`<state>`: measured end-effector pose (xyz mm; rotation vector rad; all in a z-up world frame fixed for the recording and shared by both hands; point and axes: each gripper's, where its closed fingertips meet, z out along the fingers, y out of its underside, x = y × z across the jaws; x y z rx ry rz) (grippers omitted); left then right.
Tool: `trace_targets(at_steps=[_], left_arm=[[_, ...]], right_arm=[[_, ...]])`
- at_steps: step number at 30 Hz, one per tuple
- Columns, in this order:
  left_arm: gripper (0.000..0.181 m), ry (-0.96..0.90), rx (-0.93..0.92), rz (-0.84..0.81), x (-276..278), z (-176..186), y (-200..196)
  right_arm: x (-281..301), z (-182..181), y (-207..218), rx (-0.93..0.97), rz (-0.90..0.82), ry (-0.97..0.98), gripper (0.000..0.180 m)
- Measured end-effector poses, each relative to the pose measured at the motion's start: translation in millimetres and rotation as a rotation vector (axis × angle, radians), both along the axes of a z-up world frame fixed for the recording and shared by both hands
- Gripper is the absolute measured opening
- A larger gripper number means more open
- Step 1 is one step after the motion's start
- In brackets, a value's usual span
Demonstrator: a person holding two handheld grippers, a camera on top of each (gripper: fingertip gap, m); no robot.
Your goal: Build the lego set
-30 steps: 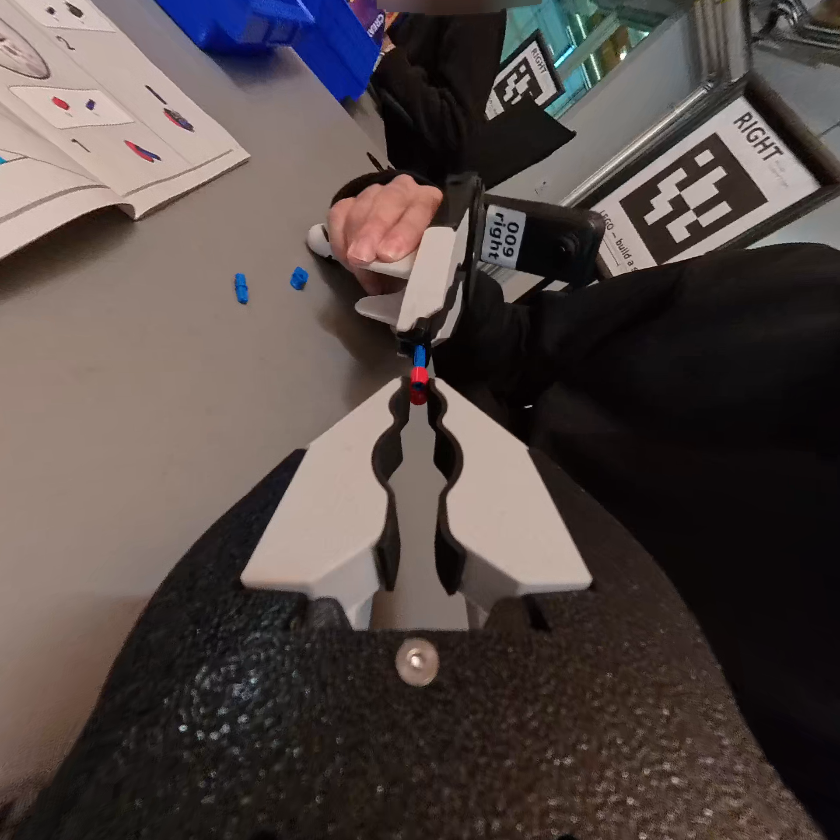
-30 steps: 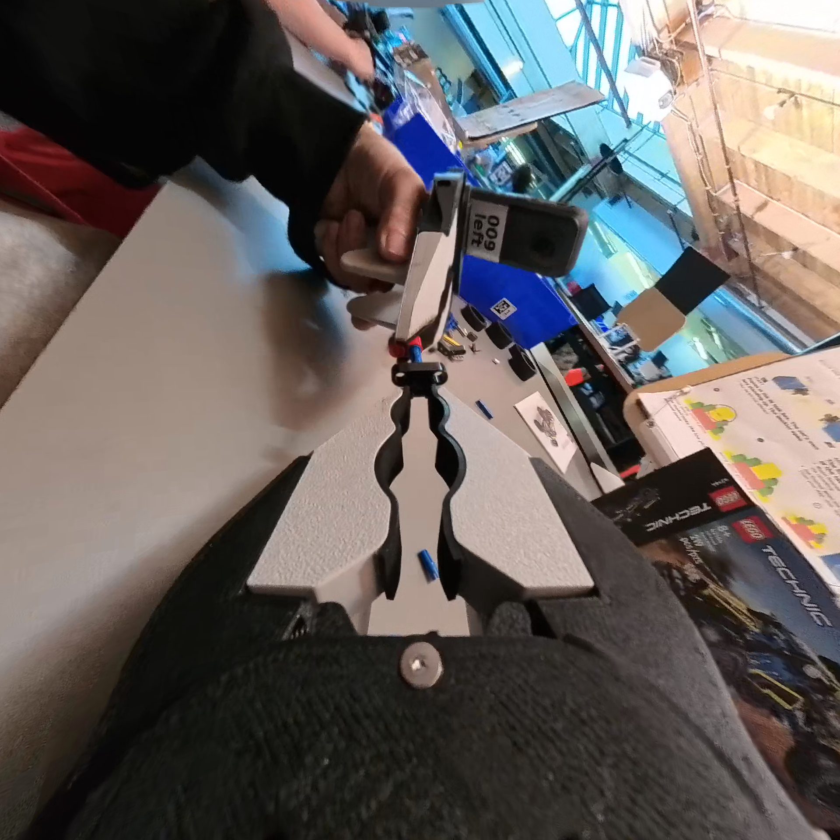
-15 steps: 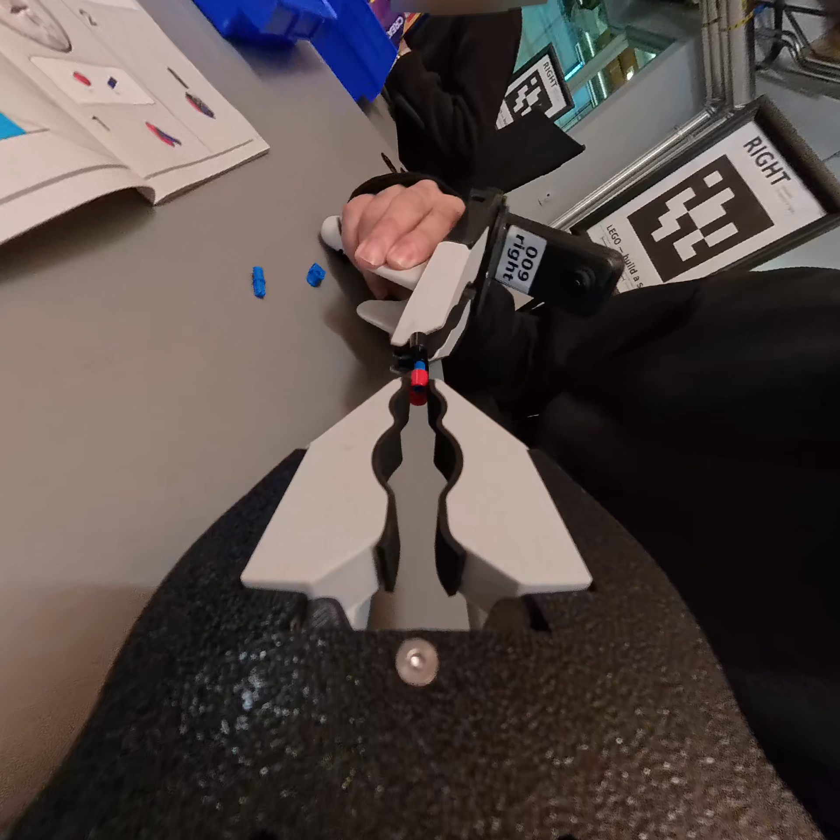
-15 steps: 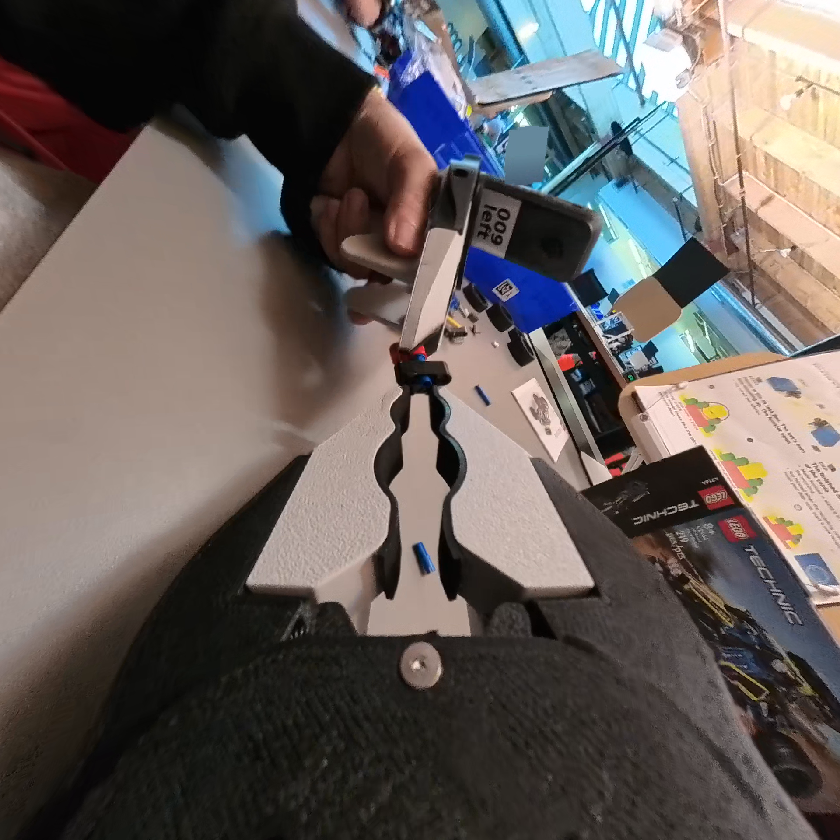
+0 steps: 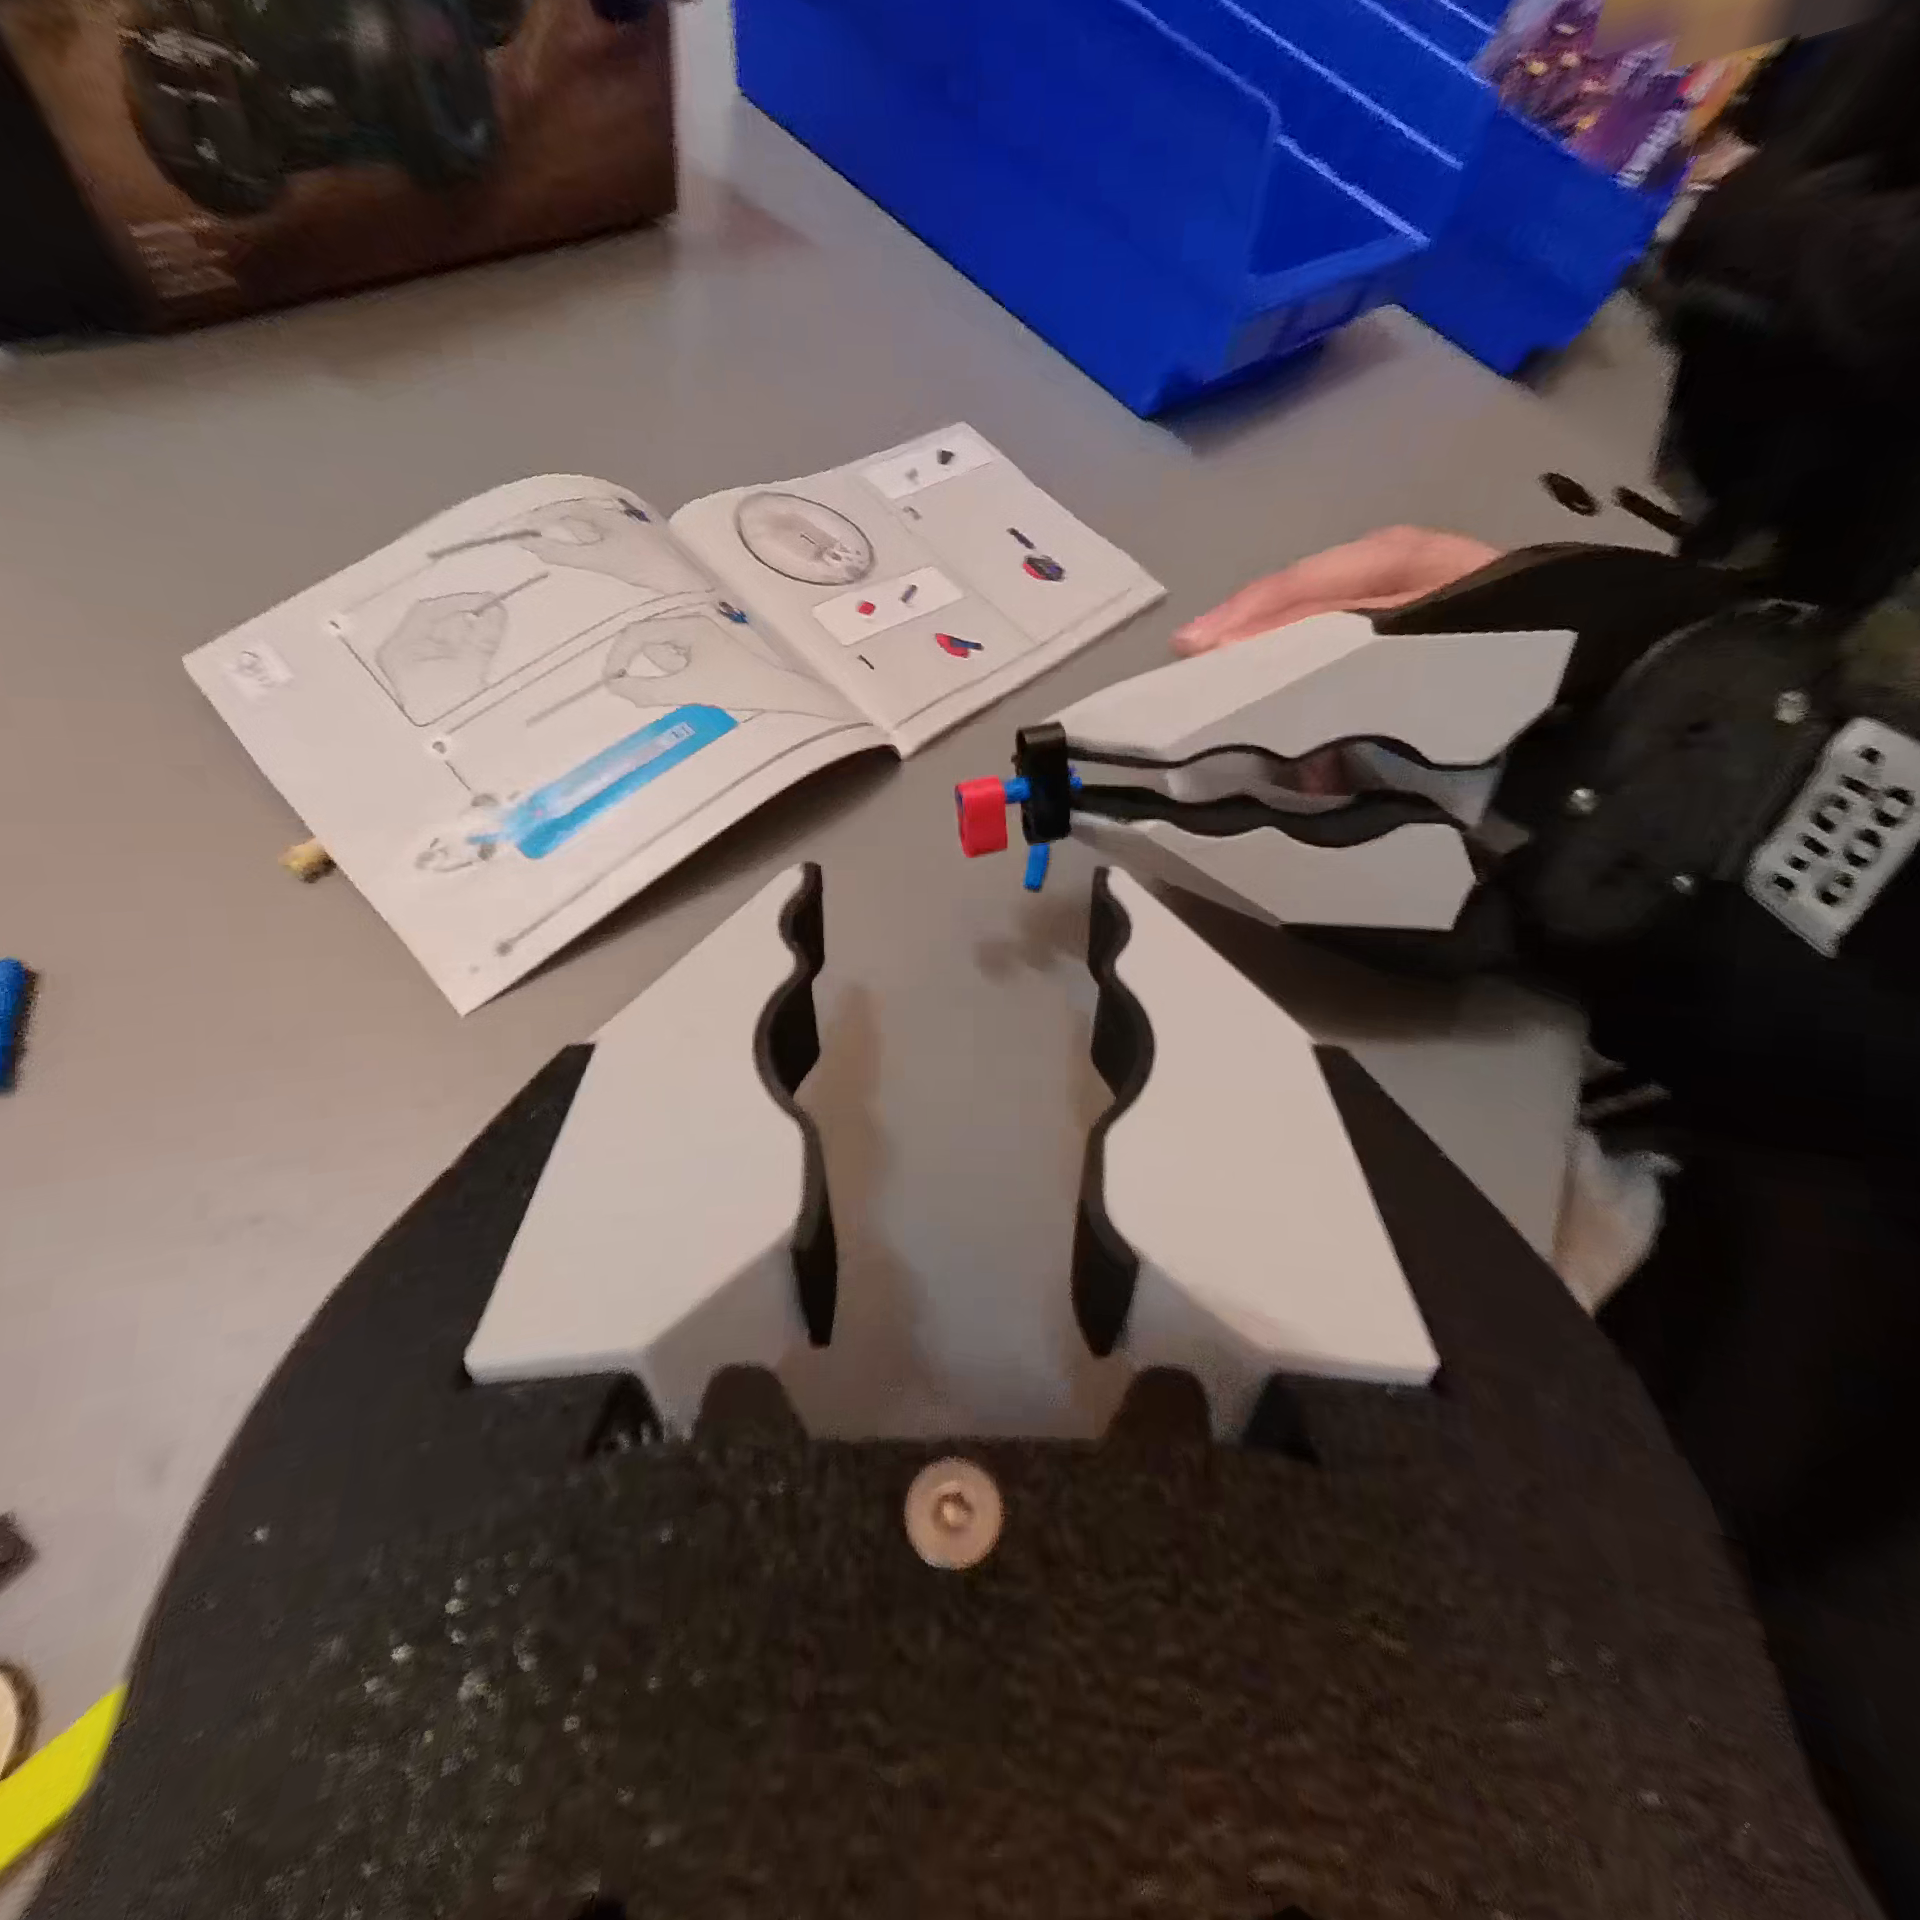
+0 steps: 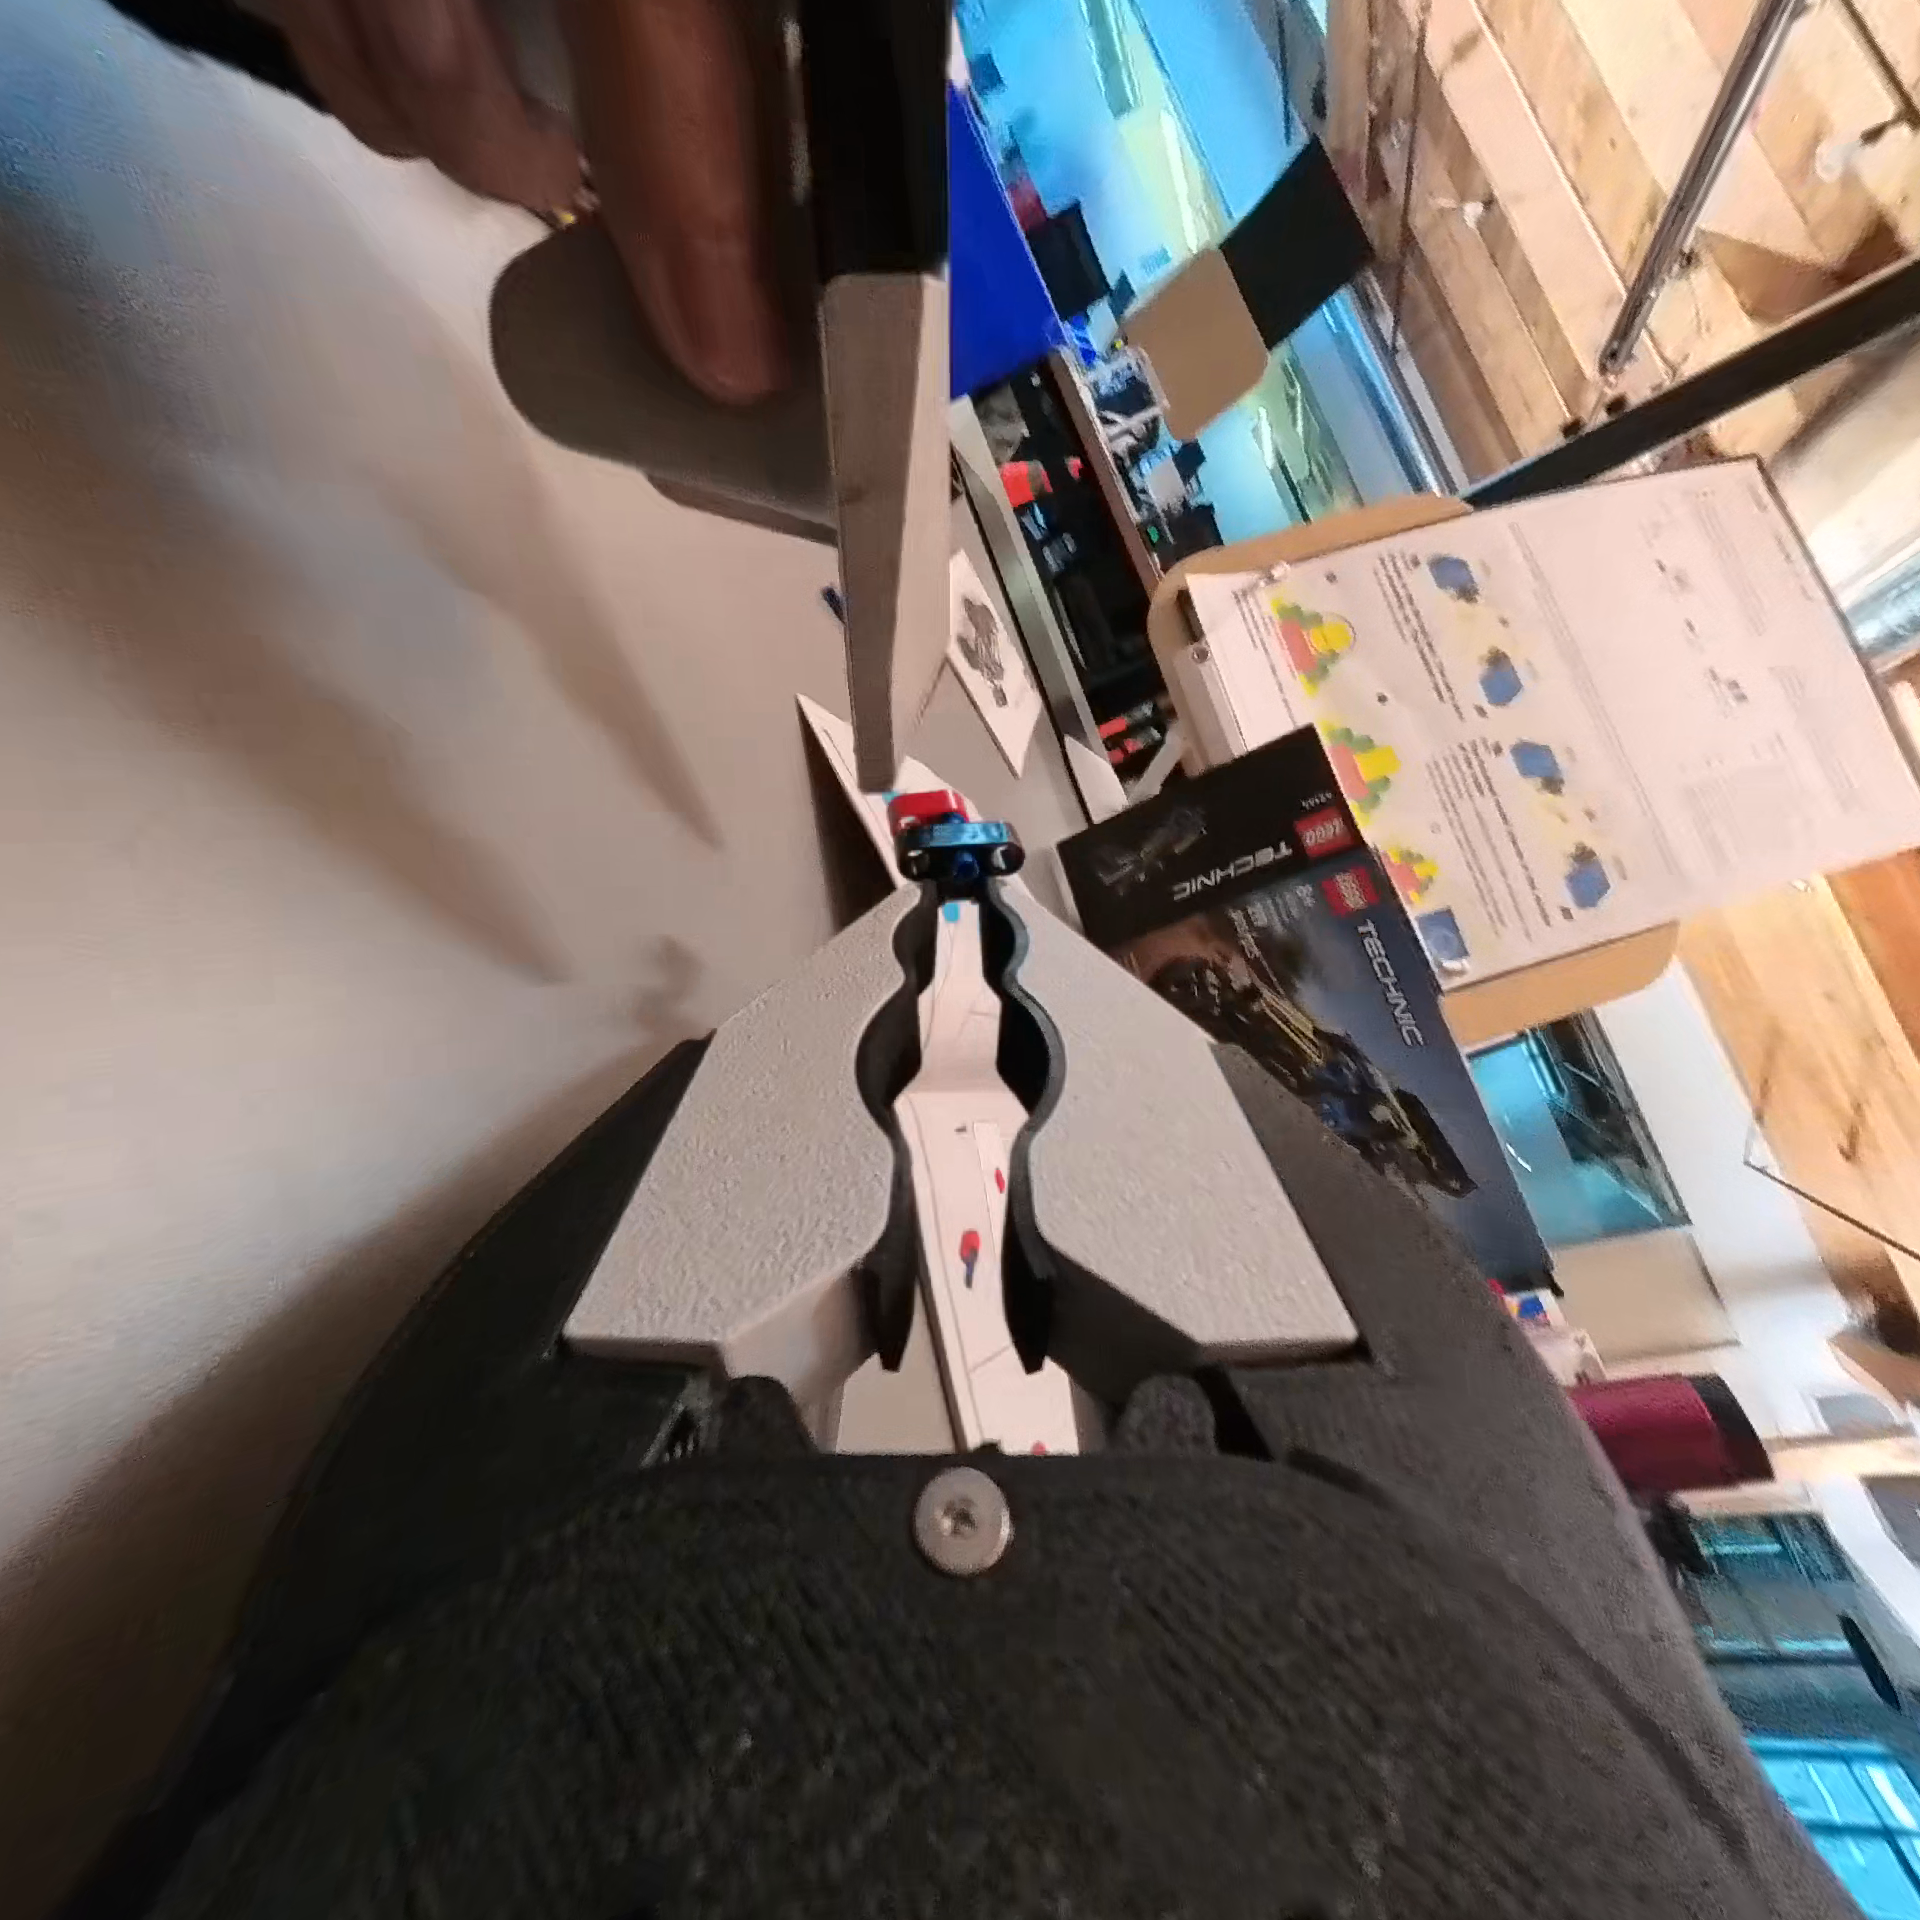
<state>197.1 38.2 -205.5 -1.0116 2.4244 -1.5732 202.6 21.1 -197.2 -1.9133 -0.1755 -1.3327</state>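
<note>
Small lego assembly point(image 5: 1013, 814): black link, blue pin, red bush at outer end; held above counter point(image 5: 312, 1091), clear of surface. Clamped at tips of right gripper point(image 5: 1070, 802), jaws nearly closed on black link. Same assembly point(image 6: 951, 828) seen beyond right gripper point(image 6: 956, 899) in its own view. Left gripper point(image 5: 951, 894) just beside assembly, jaws spread wide, empty. Open instruction booklet point(image 5: 665, 686) flat on counter beyond. Blue bins point(image 5: 1195, 208) further back, dark set box point(image 6: 1288, 935) standing near booklet.
</note>
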Motion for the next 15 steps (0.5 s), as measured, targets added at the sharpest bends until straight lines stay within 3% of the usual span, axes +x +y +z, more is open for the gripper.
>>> trace_targets(at_steps=[5, 7, 15], left_arm=[[0.04, -0.04, 0.02, 0.063, 1.0, -2.9, -13.5], [0.027, -0.039, -0.01, 0.089, 2.5, -0.4, -15.1], [0.024, -0.034, -0.013, 0.091, 1.6, -0.1, -14.7]], right_arm=[[0.6, 3.9, 0.5, 0.039, -0.031, 0.017, 0.006], [2.6, 2.0, -0.4, 0.02, -0.052, 0.014, 0.006], [1.8, 4.3, 0.8, 0.083, -0.057, 0.066, 0.006]])
